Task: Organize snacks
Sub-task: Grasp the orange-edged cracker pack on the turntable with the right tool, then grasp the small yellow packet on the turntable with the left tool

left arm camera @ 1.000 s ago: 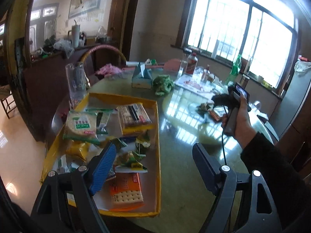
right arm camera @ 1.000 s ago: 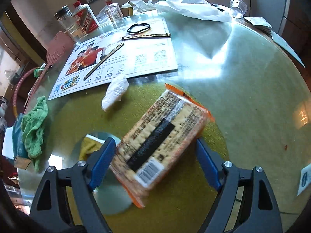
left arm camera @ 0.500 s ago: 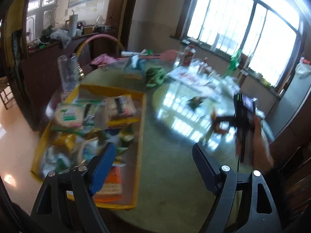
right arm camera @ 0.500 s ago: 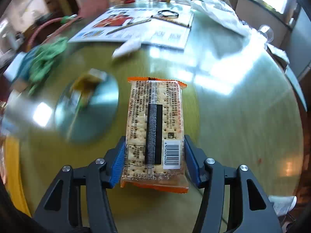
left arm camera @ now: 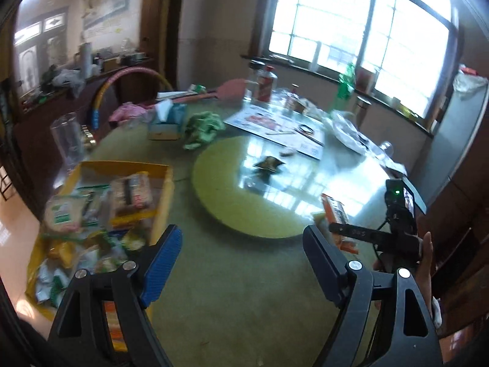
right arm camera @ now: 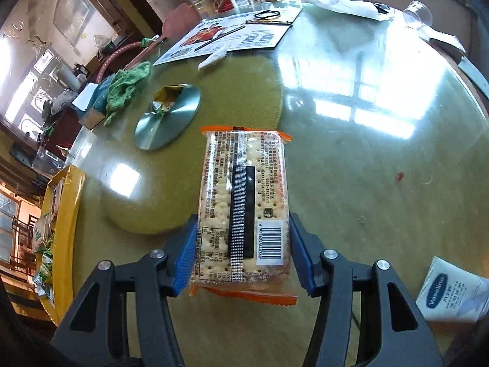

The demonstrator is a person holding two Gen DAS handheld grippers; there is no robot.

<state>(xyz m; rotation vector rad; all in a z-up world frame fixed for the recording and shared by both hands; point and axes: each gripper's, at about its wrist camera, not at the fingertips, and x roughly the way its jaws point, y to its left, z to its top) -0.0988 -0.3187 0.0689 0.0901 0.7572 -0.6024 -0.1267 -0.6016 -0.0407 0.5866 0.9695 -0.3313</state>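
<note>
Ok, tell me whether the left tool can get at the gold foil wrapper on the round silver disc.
Probably yes: the left tool is open and empty, with bare green table between it and the gold foil wrapper.

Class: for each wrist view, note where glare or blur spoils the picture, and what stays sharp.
Left wrist view: the window is blown out, its reflection glares on the table, and the snacks in the yellow tray are smeared. Right wrist view: window glare on the table, yet the cracker pack reads sharp.
</note>
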